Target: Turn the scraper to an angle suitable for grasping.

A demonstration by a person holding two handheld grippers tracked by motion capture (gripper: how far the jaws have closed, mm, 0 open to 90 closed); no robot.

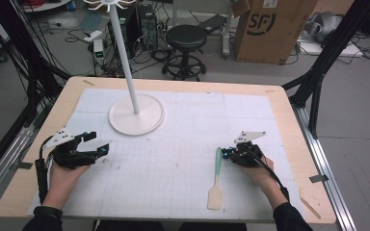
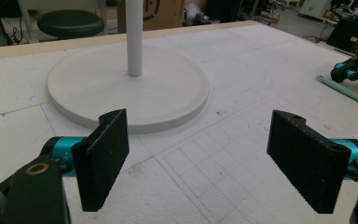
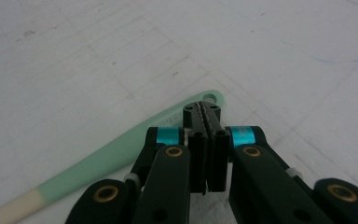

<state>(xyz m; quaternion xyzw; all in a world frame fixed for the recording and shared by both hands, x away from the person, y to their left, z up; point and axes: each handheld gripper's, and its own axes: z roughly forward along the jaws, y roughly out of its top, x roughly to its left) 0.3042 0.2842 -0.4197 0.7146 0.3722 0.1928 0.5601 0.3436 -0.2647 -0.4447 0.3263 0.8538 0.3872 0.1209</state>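
Nothing moved yet: your right tool sits closed and empty just beside the spatula lying flat on the desk, left tool wide open near the hook stand.

1. My right gripper covers part of the spatula handle; its cream blade runs off the picture's left edge.
2. The stand top is cut off above.
3. My forearms leave the bottom edge.

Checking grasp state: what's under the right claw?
The spatula's green handle end passes beneath the shut right claw, on the white mat. The stretch directly under the jaws is hidden, so contact can't be told.
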